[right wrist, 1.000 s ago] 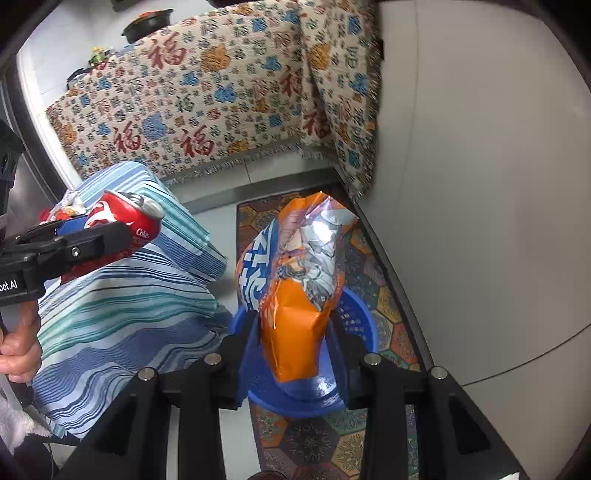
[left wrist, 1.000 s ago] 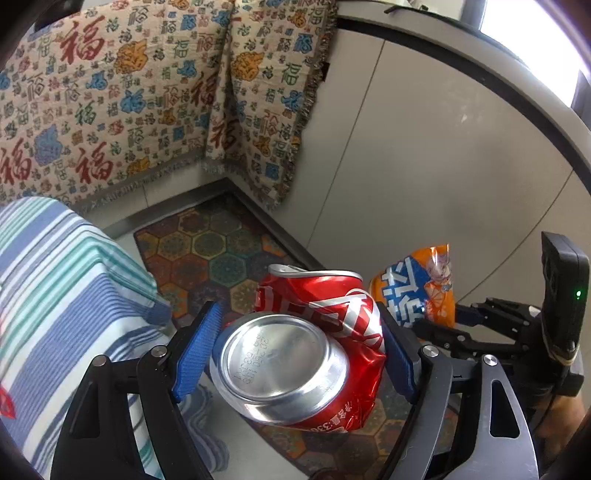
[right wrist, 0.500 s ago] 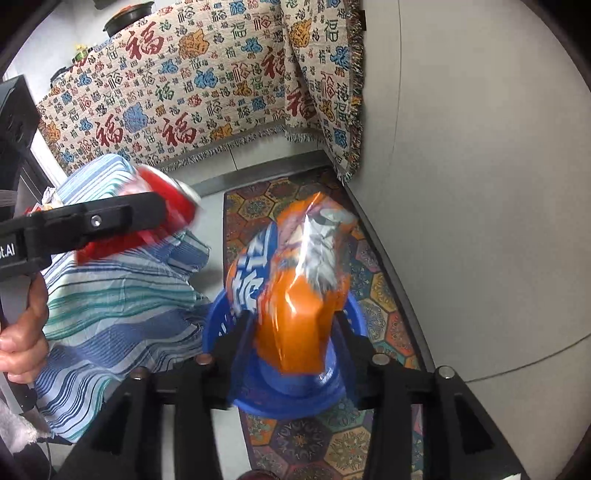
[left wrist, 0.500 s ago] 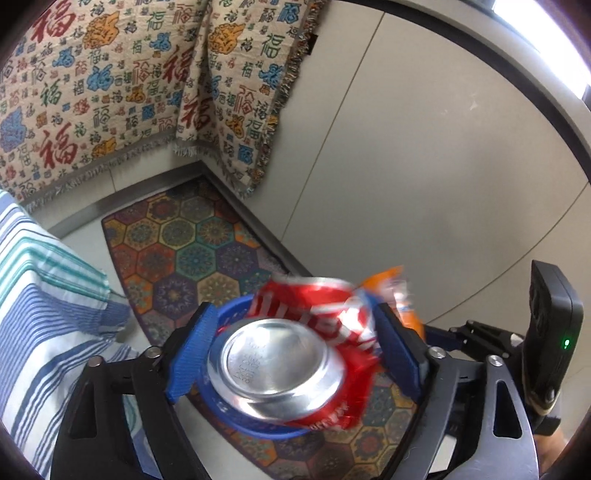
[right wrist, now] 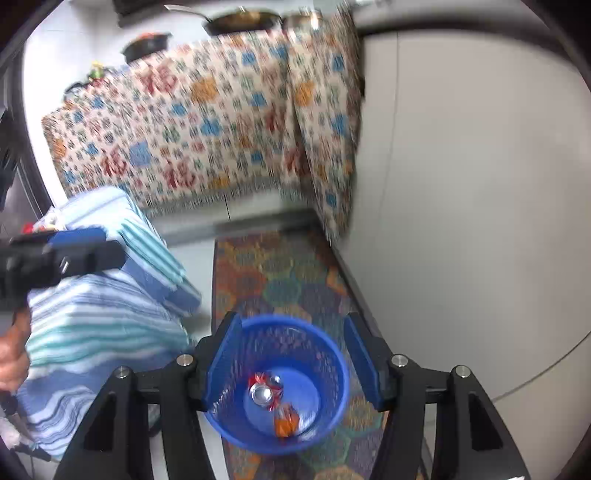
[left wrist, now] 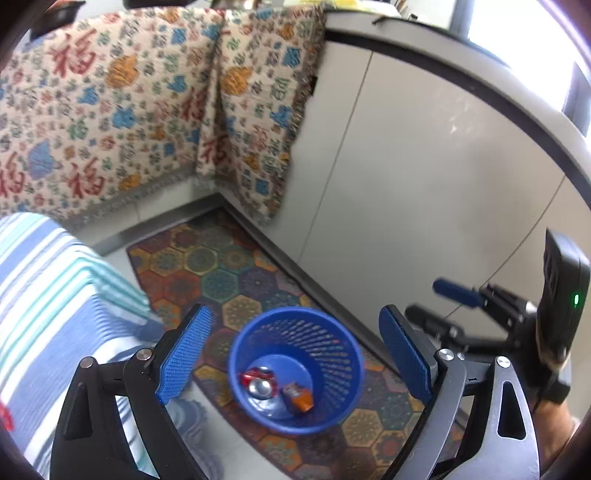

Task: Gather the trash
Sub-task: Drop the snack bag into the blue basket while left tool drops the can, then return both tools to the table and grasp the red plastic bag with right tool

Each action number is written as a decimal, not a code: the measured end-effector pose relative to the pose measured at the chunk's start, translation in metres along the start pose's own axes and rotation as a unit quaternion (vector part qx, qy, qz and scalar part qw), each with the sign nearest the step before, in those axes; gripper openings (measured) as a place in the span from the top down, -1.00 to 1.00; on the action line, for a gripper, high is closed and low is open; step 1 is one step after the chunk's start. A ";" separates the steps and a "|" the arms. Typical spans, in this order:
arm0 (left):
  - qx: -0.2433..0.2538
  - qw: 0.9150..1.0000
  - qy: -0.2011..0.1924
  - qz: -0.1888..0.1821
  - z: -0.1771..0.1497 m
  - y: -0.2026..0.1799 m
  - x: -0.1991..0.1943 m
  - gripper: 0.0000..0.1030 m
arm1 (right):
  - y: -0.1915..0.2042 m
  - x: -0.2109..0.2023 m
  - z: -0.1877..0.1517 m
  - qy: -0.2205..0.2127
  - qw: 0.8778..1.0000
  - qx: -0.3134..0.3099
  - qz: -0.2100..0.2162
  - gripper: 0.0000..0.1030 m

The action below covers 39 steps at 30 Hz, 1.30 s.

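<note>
A home kitchen is being shown: pans (right wrist: 236, 20) are sitting at 12 o'clock on a counter draped with a patterned cloth (right wrist: 207, 122); a hexagon-patterned rug (left wrist: 221, 273) is lying below grey cabinet fronts (left wrist: 424, 177) at 3 o'clock.

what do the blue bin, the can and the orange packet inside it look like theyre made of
Blue bin: looks like moulded plastic, glossy, its wall pierced with a mesh of small holes.
Can: thin metal, likely aluminium, with a bare silvery end, red printed sides and crumpled dents.
Orange packet: probably plastic or foil film, since it lies creased and shiny; too small to tell which.
</note>
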<state>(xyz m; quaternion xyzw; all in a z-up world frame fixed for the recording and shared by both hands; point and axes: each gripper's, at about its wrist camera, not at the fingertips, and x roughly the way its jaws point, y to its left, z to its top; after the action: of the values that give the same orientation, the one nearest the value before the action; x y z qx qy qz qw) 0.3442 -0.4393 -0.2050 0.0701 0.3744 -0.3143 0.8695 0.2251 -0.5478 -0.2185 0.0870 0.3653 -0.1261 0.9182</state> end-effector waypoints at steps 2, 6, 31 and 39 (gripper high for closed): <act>0.000 1.000 -0.007 0.013 -0.012 0.011 -0.023 -0.84 | 0.016 -0.013 0.007 -0.031 0.999 -0.009 0.002 -0.17; -0.015 0.998 -0.008 0.061 -0.055 0.047 -0.072 -0.86 | 0.057 -0.035 0.027 -0.088 0.995 -0.031 0.027 -0.22; -0.164 0.945 0.036 0.280 -0.210 0.329 -0.244 -0.86 | 0.383 -0.004 0.003 0.012 0.955 -0.213 0.208 -0.22; -0.186 0.947 0.021 0.260 -0.178 0.376 -0.243 -0.86 | 0.391 0.008 0.018 0.025 0.965 -0.148 0.216 -0.22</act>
<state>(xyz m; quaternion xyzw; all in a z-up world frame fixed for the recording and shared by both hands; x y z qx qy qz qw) 0.3344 0.0421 -0.2053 0.0082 0.4130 -0.0005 0.9107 0.3584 -0.1808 -0.1846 0.0303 0.3752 0.1324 0.9170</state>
